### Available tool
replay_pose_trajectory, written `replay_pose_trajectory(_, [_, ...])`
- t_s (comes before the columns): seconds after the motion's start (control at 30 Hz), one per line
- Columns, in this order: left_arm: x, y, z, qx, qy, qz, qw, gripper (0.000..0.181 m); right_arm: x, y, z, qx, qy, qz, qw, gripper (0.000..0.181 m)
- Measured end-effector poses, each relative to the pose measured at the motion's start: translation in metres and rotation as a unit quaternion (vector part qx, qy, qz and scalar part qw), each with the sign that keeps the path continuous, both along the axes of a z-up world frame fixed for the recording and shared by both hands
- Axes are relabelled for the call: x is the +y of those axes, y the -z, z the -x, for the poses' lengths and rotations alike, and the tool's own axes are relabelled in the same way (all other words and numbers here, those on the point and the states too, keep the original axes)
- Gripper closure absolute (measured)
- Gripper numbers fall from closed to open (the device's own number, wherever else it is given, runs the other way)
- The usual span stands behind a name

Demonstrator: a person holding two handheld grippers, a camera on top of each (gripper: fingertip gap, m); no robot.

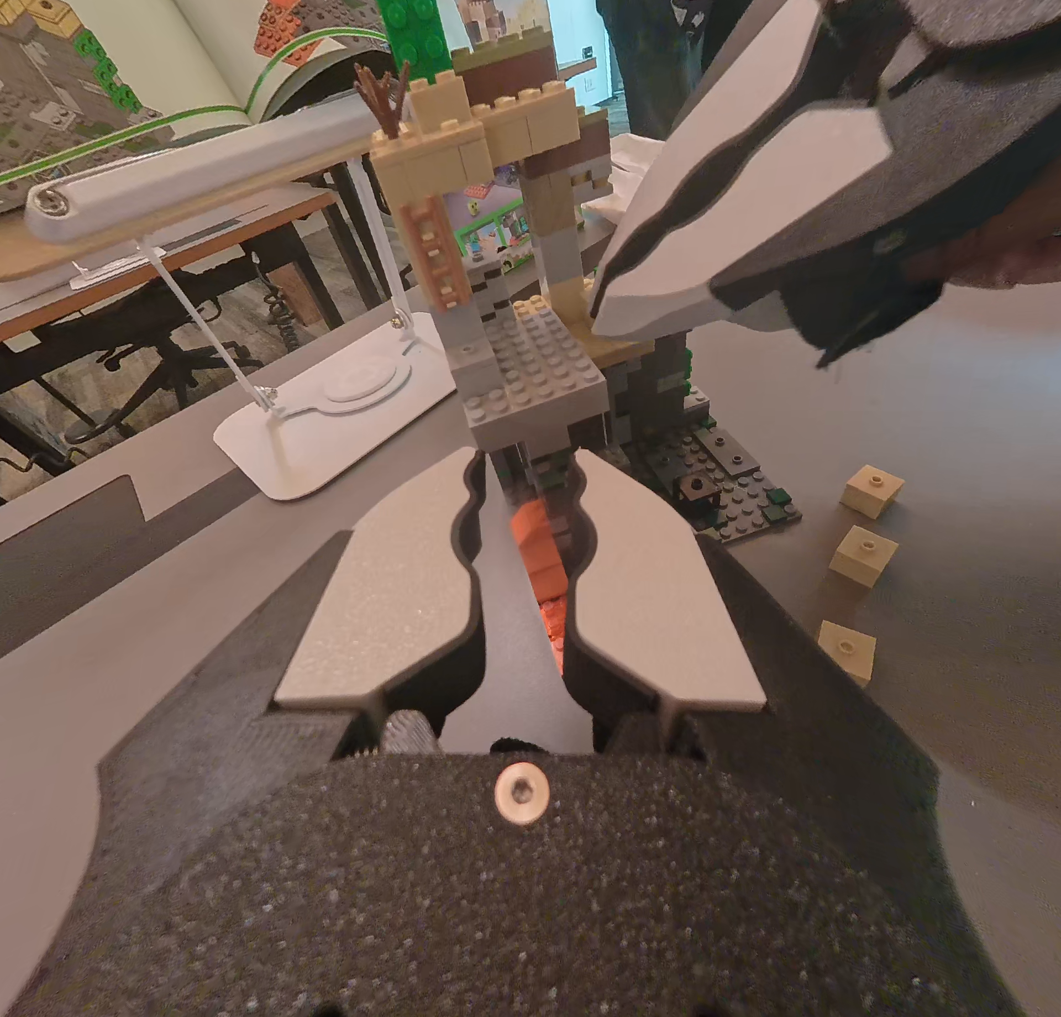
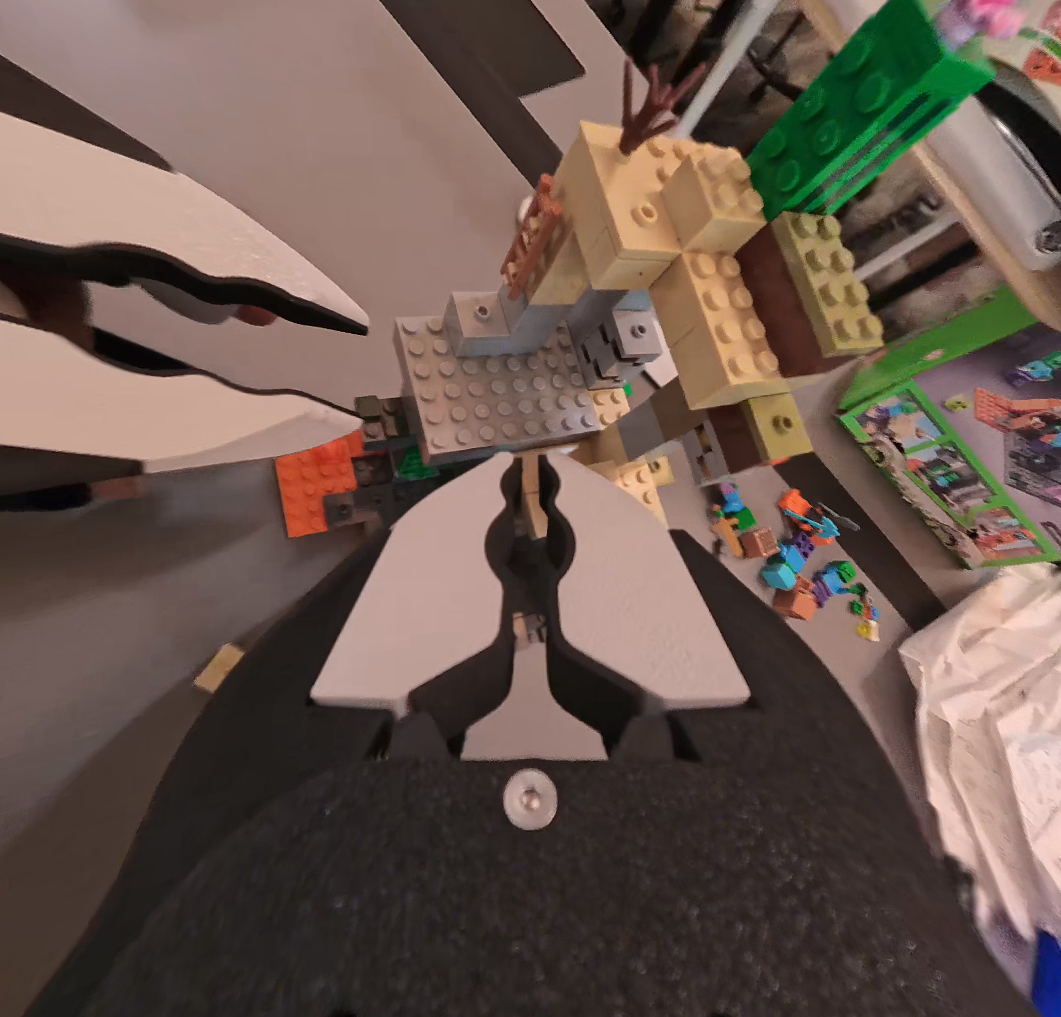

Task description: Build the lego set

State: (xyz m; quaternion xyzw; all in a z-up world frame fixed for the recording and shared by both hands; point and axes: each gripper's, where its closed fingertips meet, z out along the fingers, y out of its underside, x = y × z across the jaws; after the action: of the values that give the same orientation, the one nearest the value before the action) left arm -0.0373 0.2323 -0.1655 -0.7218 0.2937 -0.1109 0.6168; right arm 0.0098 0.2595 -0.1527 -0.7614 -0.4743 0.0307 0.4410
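A grey table point(image 1: 861, 392) fills both views, with chairs and another desk point(image 1: 172, 254) at upper left. The lego tower point(image 1: 534, 358) stands mid-frame, a white stand point(image 1: 321, 415) to its left, three tan bricks point(image 1: 861, 553) at right. The left gripper point(image 1: 525, 461) is slightly open around the tower's base. The right gripper point(image 2: 531, 461), nearly closed, pinches a tan piece point(image 2: 533, 501).

We see a grey counter point(image 1: 861, 403), a wood-topped table point(image 1: 172, 260) behind it, and black office chairs point(image 1: 143, 346) beneath.
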Motion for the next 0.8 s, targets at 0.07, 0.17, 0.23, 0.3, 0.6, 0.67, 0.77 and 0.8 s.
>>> replay_pose_trajectory(0.07, [0.000, 0.000, 0.000, 0.000, 0.000, 0.000, 1.000, 0.155, -0.009, -0.005, 0.003, 0.033, -0.023, 0.019, 0.999, 0.172])
replay_pose_trajectory(0.17, [0.000, 0.000, 0.000, 0.001, 0.000, -0.001, 1.000, 0.155, -0.018, -0.016, 0.003, 0.080, -0.048, 0.028, 0.995, 0.170])
replay_pose_trajectory(0.23, [0.000, 0.000, 0.000, 0.002, 0.000, -0.002, 1.000, 0.155, -0.022, -0.023, 0.000, 0.109, -0.059, 0.031, 0.992, 0.167])
replay_pose_trajectory(0.3, [0.000, 0.000, 0.000, 0.002, -0.001, -0.004, 1.000, 0.156, -0.026, -0.030, -0.006, 0.138, -0.069, 0.028, 0.988, 0.164])
replay_pose_trajectory(0.6, [0.000, 0.002, -0.001, 0.006, -0.001, -0.007, 1.000, 0.158, -0.040, -0.038, -0.037, 0.232, -0.103, 0.015, 0.967, 0.153])
replay_pose_trajectory(0.67, [0.000, 0.002, -0.001, 0.008, -0.001, -0.009, 1.000, 0.159, -0.041, -0.034, -0.044, 0.236, -0.108, 0.008, 0.966, 0.157])
replay_pose_trajectory(0.77, [-0.001, 0.002, -0.002, 0.012, -0.001, -0.012, 1.000, 0.160, -0.041, -0.026, -0.054, 0.239, -0.110, 0.007, 0.965, 0.162])
replay_pose_trajectory(0.8, [-0.001, 0.001, -0.003, 0.014, 0.000, -0.013, 1.000, 0.160, -0.040, -0.024, -0.057, 0.240, -0.109, 0.007, 0.964, 0.165])
